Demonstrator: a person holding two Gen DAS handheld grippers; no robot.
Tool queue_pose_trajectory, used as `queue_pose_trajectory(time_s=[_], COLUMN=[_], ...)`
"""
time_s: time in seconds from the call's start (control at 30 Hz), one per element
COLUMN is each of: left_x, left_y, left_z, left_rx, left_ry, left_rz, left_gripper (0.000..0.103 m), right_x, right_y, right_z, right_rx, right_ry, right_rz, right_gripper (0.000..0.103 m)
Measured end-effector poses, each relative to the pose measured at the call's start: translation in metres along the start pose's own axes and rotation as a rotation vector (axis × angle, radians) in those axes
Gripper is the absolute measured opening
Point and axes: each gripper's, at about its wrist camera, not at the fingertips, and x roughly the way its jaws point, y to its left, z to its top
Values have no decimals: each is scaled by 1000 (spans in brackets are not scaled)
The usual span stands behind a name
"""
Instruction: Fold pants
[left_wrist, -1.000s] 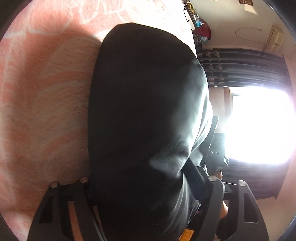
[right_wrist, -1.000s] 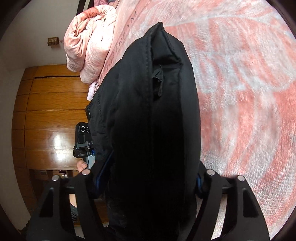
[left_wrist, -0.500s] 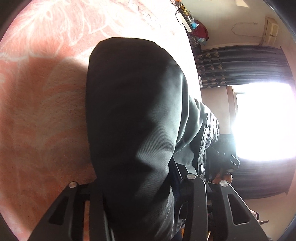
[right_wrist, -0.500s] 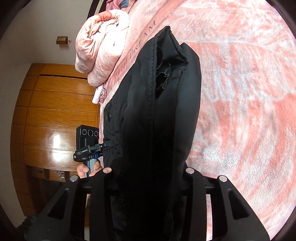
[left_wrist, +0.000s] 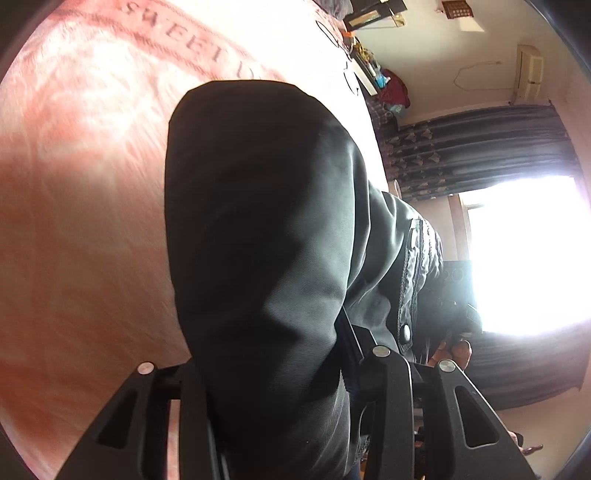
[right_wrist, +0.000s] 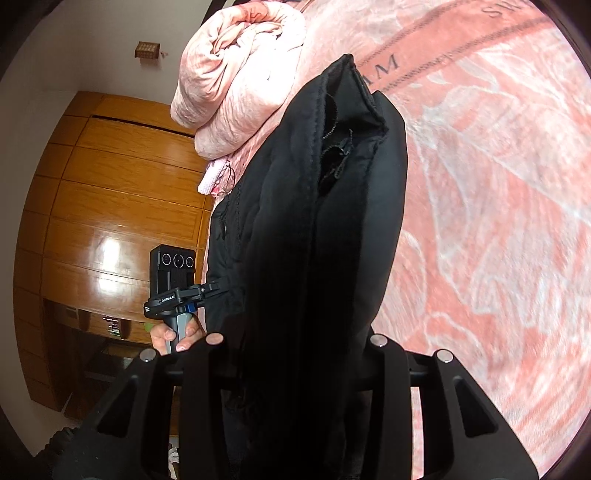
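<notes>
Black pants (left_wrist: 266, 236) hang folded in front of the left wrist camera, held above a pink bed cover (left_wrist: 81, 177). My left gripper (left_wrist: 284, 384) is shut on the pants, fabric bunched between its fingers. In the right wrist view the pants (right_wrist: 332, 258) show a seamed hem edge at the top. My right gripper (right_wrist: 295, 362) is shut on the pants too. The left hand-held gripper (right_wrist: 177, 295) shows in the right wrist view, left of the cloth.
A rolled pink quilt (right_wrist: 236, 81) lies at the far end of the bed cover (right_wrist: 498, 184). A wooden wardrobe (right_wrist: 110, 192) stands beyond. A bright window (left_wrist: 524, 251) with dark curtains (left_wrist: 476, 151) is on the other side.
Both grippers have lifted and carried the pants farther along the bed; the cover's lettering and the quilt have come into view. Both stay shut on the cloth.
</notes>
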Motion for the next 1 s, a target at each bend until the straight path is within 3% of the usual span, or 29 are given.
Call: queue_pose_trajectory(time_s=[0.33, 0.47, 0.7, 0.8, 0.87, 0.93, 1.0], left_x=[-28, -38, -42, -40, -42, -53, -78], left_y=[58, 86, 121, 129, 133, 134, 131], left_z=[91, 116, 117, 119, 114, 106, 94], left_rx=[-48, -73, -101, -119, -149, -173, -167], left_ry=[-8, 10, 23, 5, -19, -58, -138], left_rz=[65, 85, 61, 53, 59, 62, 122], left_gripper=[40, 40, 41, 47, 70, 72, 78], right_x=[88, 117, 141, 142, 138, 114, 82], right_y=[9, 1, -30, -40, -43, -41, -33], right_z=[94, 115, 122, 121, 117, 111, 109], right_rx=[-6, 4, 58, 70, 74, 76, 54], right_ry=[49, 72, 94, 91, 71, -5, -127], right_rz=[-20, -31, -23, -42, -115, -142, -196], right_gripper=[36, 36, 38, 49, 77, 81, 79])
